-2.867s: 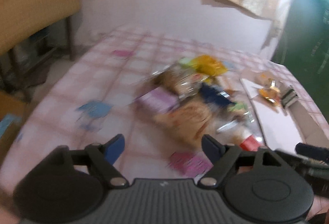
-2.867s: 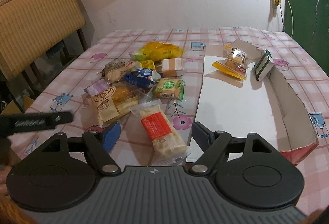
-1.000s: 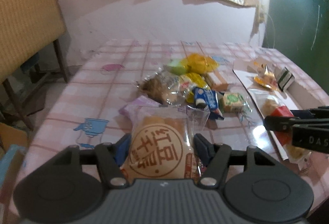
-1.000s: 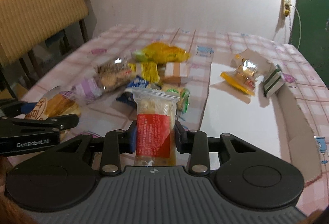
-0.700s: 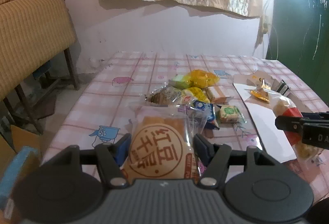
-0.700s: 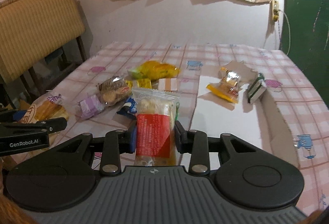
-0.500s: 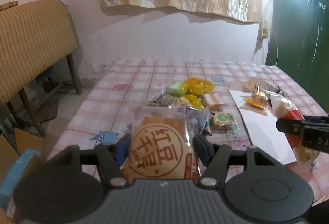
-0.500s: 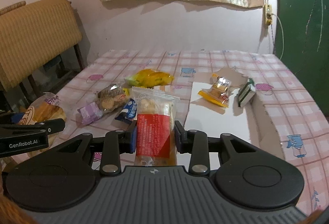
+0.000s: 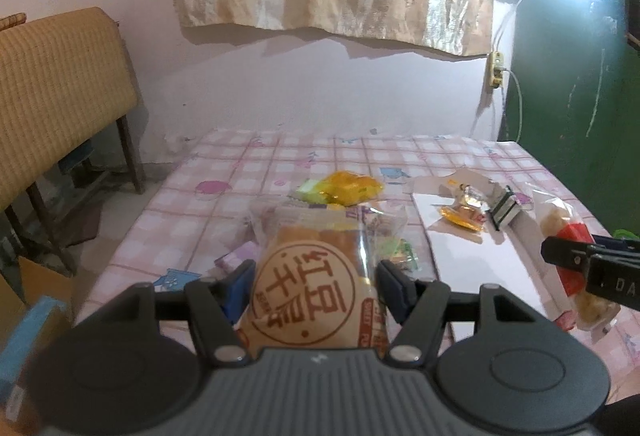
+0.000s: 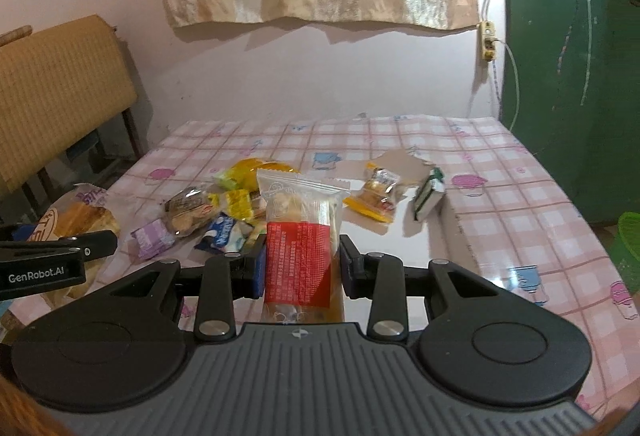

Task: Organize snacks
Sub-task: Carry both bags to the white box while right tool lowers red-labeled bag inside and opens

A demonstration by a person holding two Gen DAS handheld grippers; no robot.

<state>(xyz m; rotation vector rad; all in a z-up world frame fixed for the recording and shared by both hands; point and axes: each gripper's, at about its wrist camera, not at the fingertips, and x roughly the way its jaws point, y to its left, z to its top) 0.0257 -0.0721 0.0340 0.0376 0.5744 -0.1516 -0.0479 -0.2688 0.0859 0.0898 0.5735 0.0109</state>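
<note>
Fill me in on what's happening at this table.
A person is sorting snacks with two handheld grippers. The left gripper is clamped on a round bread packet stamped with brown characters, and the right gripper is clamped on a long clear packet with a red label; both are held above the checked tablecloth. A loose pile of snacks lies on the table, and two items sit on the flattened cardboard box.

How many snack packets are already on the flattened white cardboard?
2: an orange-edged clear packet and a green-and-white packet, both at the far end of the white cardboard; nearer cardboard is partly hidden.
</note>
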